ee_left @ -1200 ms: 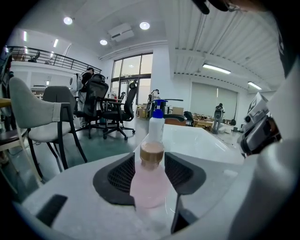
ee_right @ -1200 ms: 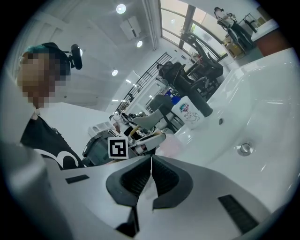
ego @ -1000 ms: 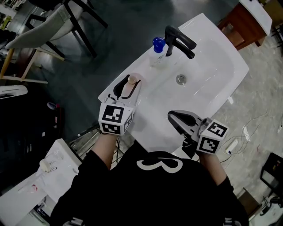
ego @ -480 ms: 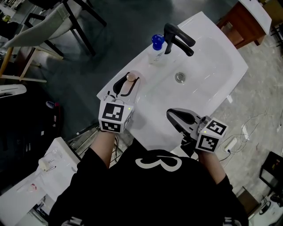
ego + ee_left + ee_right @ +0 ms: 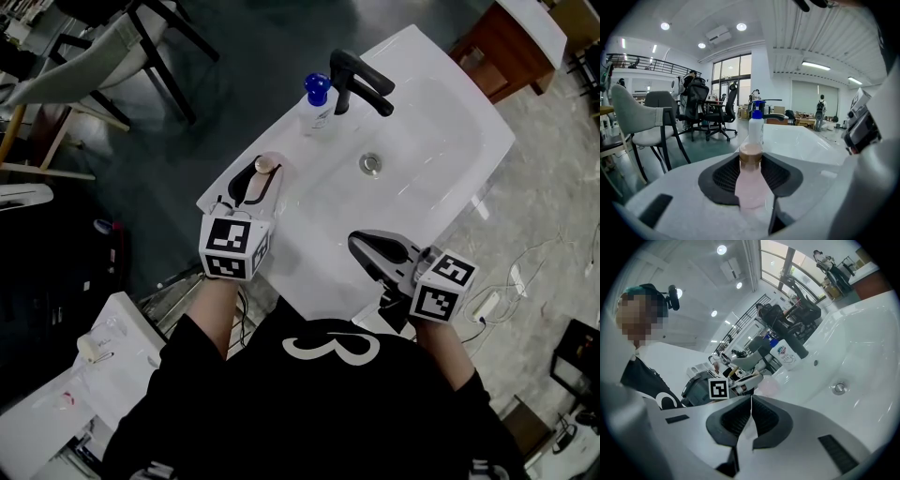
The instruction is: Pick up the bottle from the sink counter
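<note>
Two bottles stand on the white counter [image 5: 314, 267]. The pink bottle [image 5: 751, 183], tan-capped, is at the counter's left end, pinched between the left gripper's [image 5: 259, 184] jaws. The blue-capped white bottle [image 5: 313, 106] stands beside the one black faucet [image 5: 358, 81]. The basin holds only its drain [image 5: 371, 163]. The right gripper's [image 5: 377, 249] jaws are pressed together, empty.

- Open-plan office or lab hall: a white sink counter [image 5: 441, 112] stands free on a bare floor [image 5: 272, 66].
- Beyond the sink counter: swivel office chairs [image 5: 696, 101], tall windows [image 5: 731, 77], a mezzanine railing [image 5: 642, 60].
- Above it: recessed ceiling lights [image 5: 741, 27].
- Beside it: a wooden table [image 5: 502, 56] and loose cables [image 5: 548, 258].
</note>
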`<move>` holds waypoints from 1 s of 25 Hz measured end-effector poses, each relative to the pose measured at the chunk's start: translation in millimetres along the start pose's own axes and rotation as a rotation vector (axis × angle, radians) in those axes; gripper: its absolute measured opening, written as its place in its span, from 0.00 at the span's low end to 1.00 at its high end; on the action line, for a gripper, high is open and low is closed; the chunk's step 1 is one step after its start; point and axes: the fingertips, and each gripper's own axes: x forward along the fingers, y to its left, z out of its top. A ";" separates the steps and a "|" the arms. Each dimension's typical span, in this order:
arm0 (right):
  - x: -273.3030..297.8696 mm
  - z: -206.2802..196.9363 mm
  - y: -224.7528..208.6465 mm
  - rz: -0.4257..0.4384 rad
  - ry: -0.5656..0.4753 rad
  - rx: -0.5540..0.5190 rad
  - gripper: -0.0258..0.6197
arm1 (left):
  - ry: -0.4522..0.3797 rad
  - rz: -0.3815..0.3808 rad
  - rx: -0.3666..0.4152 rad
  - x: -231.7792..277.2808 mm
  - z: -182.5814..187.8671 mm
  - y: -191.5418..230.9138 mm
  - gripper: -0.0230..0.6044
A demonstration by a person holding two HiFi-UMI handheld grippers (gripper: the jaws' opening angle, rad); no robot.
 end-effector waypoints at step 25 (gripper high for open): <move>-47.2 1.1 45.0 0.096 -0.013 -0.091 0.06 | -0.033 -0.050 -0.093 -85.3 41.2 -76.8 0.27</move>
